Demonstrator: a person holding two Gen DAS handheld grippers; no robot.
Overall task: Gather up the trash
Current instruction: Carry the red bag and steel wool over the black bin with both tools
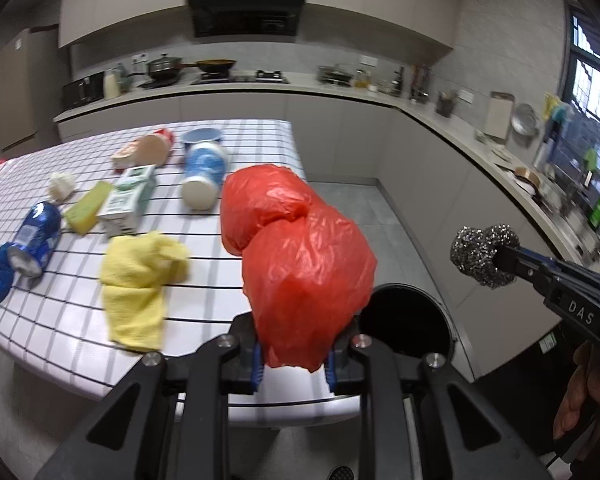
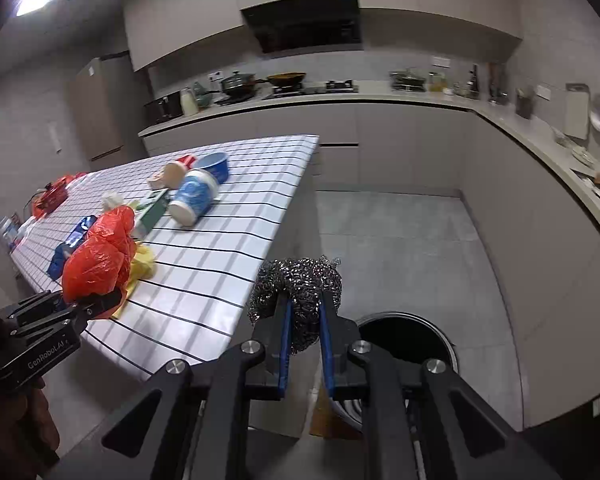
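Note:
My left gripper [image 1: 294,344] is shut on a crumpled red plastic bag [image 1: 296,256], held above the table's near corner; the same bag [image 2: 100,256] shows at the left of the right wrist view. My right gripper [image 2: 304,312] is shut on a steel wool scourer [image 2: 298,284], seen also as a grey ball [image 1: 484,254] at the right of the left wrist view. A round black bin [image 1: 408,320] stands open on the floor beside the table, below and just right of both loads [image 2: 408,336].
The white grid-patterned table [image 1: 204,272] carries a yellow cloth [image 1: 140,280], a crushed blue can [image 1: 32,240], a green-white carton [image 1: 126,200], a blue-white cup [image 1: 204,172] on its side and other packaging. Kitchen counters [image 2: 540,136] run along the back and right walls.

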